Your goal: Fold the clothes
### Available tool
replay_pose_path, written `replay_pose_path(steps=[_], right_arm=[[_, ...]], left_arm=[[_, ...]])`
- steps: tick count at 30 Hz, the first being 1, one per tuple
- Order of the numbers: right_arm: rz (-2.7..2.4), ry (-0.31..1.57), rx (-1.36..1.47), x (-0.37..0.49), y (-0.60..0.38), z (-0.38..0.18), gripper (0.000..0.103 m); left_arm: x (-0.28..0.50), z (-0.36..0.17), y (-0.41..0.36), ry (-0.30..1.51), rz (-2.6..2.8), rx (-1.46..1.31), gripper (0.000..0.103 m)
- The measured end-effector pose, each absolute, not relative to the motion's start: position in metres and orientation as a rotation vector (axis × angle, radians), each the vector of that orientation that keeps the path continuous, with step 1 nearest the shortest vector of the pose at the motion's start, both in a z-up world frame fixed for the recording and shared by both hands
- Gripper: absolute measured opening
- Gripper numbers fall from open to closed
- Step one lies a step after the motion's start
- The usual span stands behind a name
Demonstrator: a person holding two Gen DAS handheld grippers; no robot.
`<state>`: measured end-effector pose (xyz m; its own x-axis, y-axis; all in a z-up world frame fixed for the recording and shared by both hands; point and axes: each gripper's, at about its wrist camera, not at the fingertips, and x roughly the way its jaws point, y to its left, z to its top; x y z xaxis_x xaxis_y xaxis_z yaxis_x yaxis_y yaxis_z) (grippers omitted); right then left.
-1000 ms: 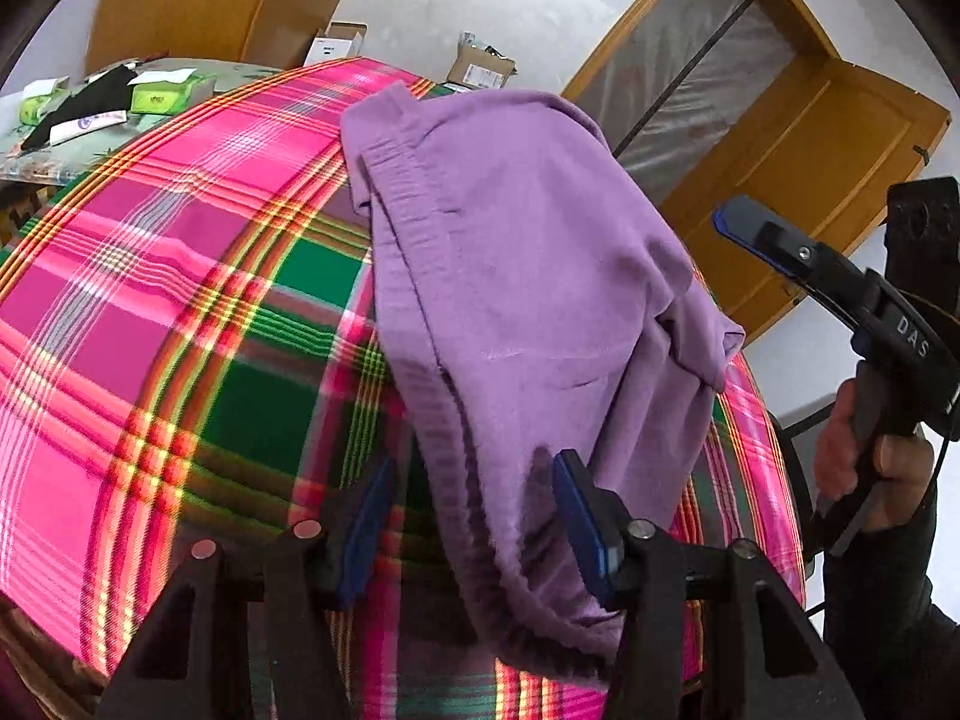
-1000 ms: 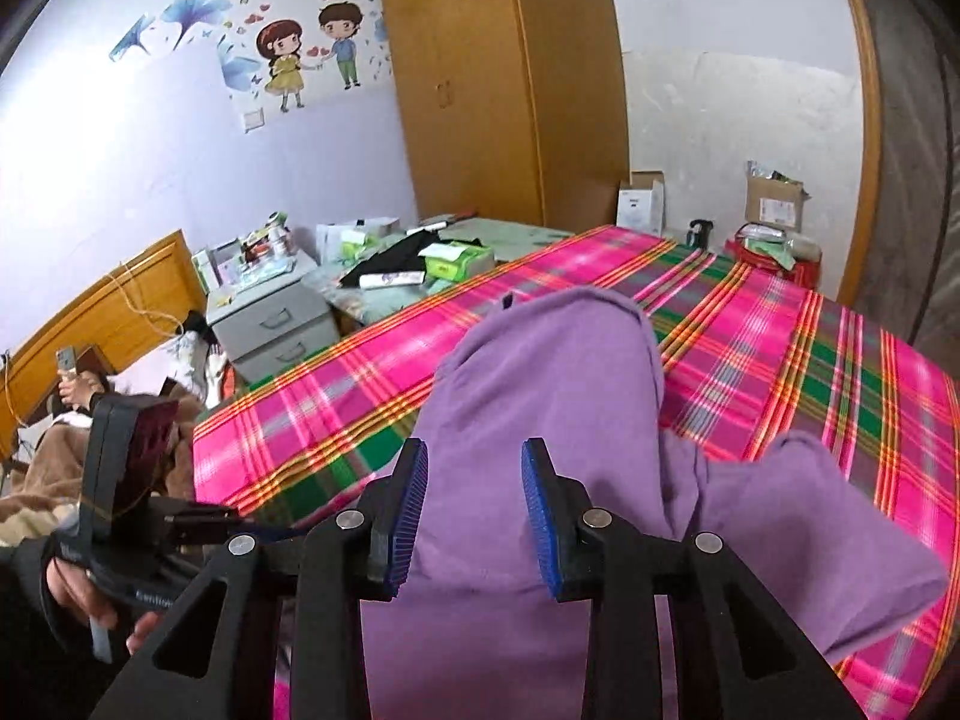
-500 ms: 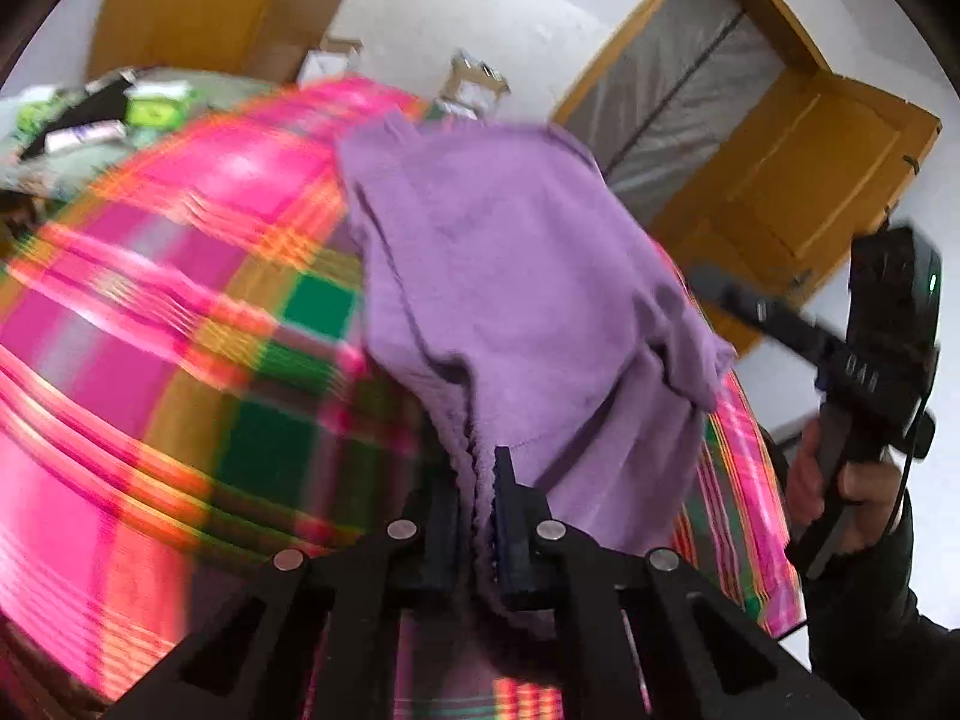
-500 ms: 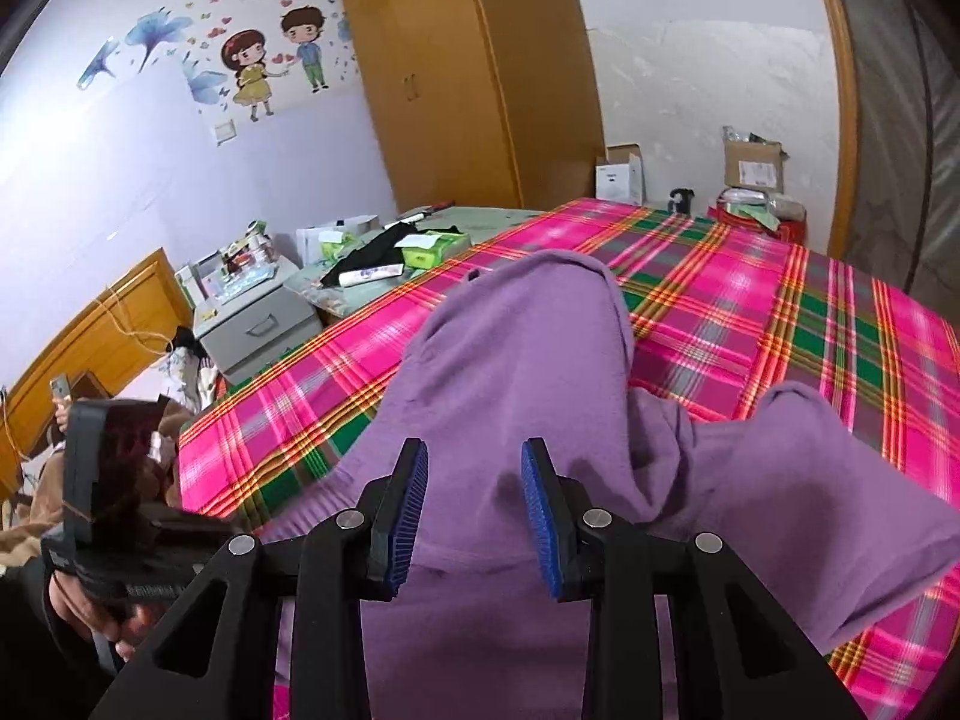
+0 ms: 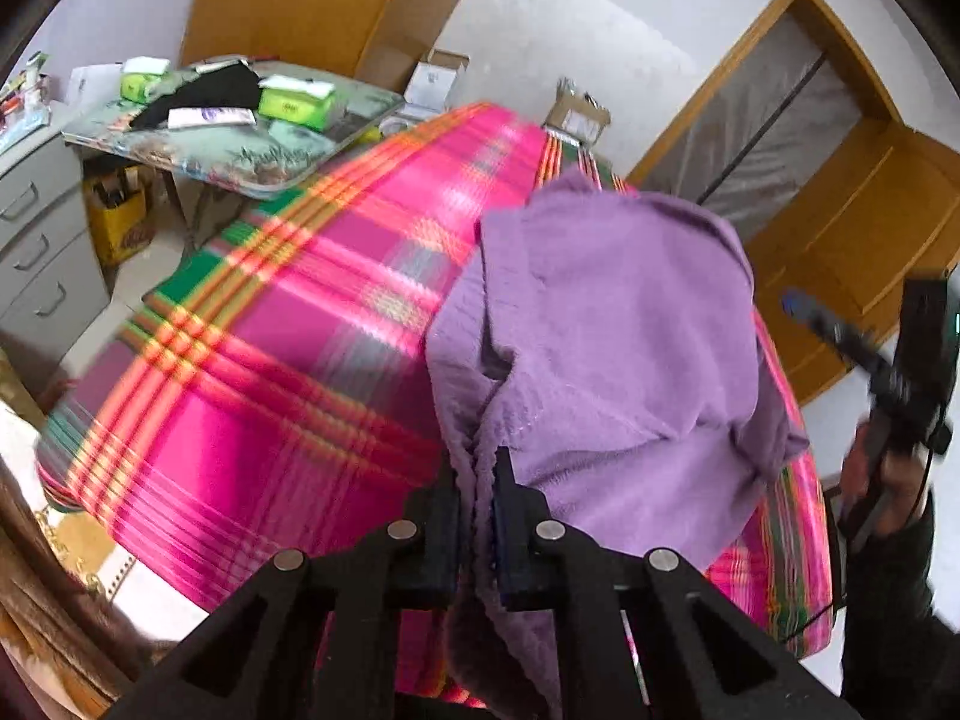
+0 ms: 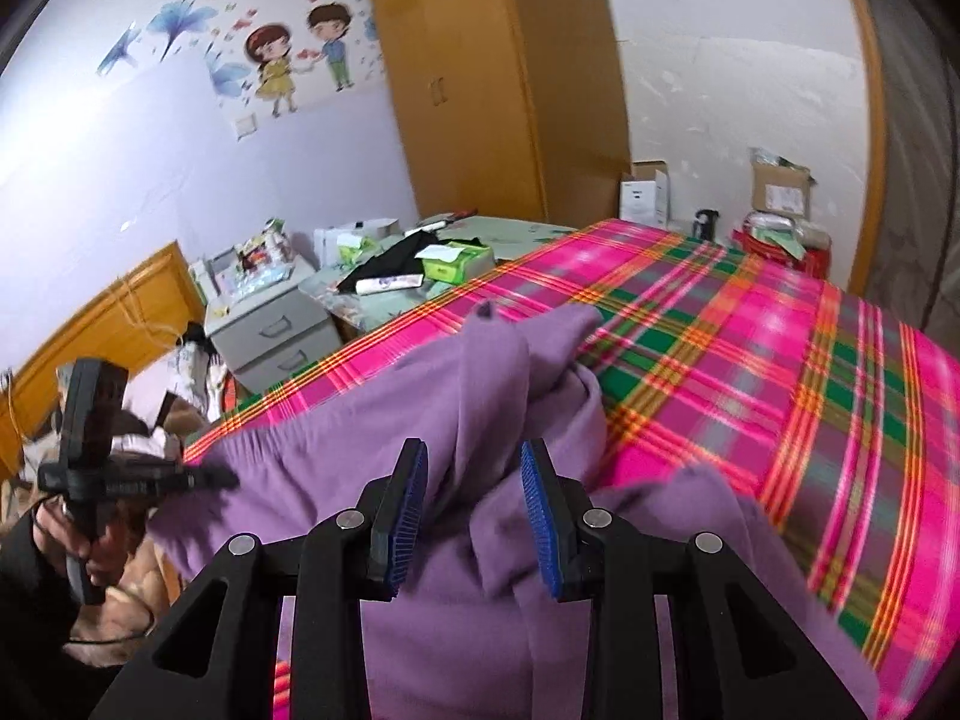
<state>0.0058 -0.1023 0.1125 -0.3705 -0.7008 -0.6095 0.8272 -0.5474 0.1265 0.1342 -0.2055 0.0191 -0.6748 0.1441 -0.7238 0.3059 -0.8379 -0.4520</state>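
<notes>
Purple garment (image 5: 606, 348), soft knit, lies rumpled on a bed with a pink, green and orange plaid cover (image 5: 288, 360); it fills the centre and lower right of the left wrist view, and its full outline is hidden by its own folds and by the frame bottom. Left hand-held gripper (image 5: 477, 516), bottom centre of that view, is clenched on the garment's ribbed edge, the cloth pinched between the dark pads; the plaid around it is motion-blurred. Right hand-held gripper (image 6: 474, 504), bottom centre of the right wrist view, stands released, its blue pads apart above the bunched purple cloth without pressing it; whether the tips brush the fabric cannot be told. Cluttered bench (image 5: 240, 144) at upper left carries green packets and a black item, their labels too small to read. Grey drawer unit (image 6: 276, 330) stands beside it.
</notes>
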Motion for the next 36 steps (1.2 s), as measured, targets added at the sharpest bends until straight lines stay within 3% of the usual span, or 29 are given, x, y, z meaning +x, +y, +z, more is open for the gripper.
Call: replay_pose_path(steps=[12, 17, 18, 19, 20, 22, 30, 36], right_arm=[[-1.953, 0.599, 0.753, -0.054, -0.2, 0.105, 0.034], [-1.839, 0.751, 0.908, -0.078, -0.231, 0.079, 0.034], [-1.815, 0.758, 0.945, -0.081, -0.234, 0.074, 0.028], [-1.789, 0.745, 0.958, -0.081, -0.234, 0.072, 0.022], [-1.778, 0.735, 0.951, -0.08, -0.233, 0.072, 0.008], [-1.791, 0.739, 0.916, -0.076, -0.233, 0.076, 0.005], [-2.011, 0.555, 0.659, -0.088, -0.235, 0.143, 0.005], [-2.023, 0.461, 0.787, -0.122, -0.257, 0.134, 0.009]], left_arm=[[0.13, 0.013, -0.212, 0.887, -2.654, 1.256, 0.01], [0.129, 0.012, -0.214, 0.89, -2.669, 1.263, 0.012], [0.128, 0.012, -0.215, 0.891, -2.671, 1.261, 0.012], [0.128, 0.012, -0.217, 0.89, -2.673, 1.254, 0.012], [0.127, 0.013, -0.219, 0.89, -2.675, 1.245, 0.012], [0.123, 0.017, -0.225, 0.889, -2.68, 1.222, 0.011], [0.088, 0.072, -0.26, 0.671, -2.745, 0.999, 0.011], [0.062, 0.051, -0.3, 0.682, -2.621, 1.055, 0.011]])
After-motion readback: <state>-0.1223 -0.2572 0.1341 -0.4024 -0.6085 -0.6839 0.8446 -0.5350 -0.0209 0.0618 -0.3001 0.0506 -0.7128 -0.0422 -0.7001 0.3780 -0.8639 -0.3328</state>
